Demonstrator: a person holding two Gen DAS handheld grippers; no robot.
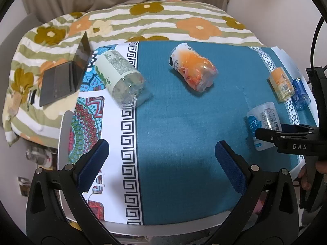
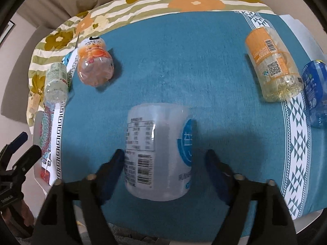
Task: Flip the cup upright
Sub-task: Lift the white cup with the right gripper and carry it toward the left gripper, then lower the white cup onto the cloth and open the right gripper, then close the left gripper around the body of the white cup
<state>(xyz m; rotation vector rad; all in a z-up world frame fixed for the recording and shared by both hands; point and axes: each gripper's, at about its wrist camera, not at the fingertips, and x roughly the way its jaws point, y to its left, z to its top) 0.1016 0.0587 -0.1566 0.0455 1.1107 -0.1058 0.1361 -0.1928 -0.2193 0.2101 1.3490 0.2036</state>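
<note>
A clear plastic cup with a blue-and-white label [image 2: 159,153] lies on its side on the teal cloth [image 2: 184,61]. My right gripper [image 2: 164,161] is open, its two blue fingers on either side of the cup with a gap to each side. The same cup shows in the left wrist view [image 1: 262,122], partly behind the right gripper's black finger [image 1: 286,136]. My left gripper [image 1: 161,161] is open and empty above the near part of the cloth, well left of the cup.
Other cups lie on their sides: an orange one [image 1: 192,67], a green-labelled one [image 1: 120,77], a yellow-orange one [image 2: 271,63] and a blue one [image 2: 314,94]. A laptop [image 1: 65,75] sits on the flowered bedding [image 1: 143,20] at left. The table edge [image 1: 184,230] is near.
</note>
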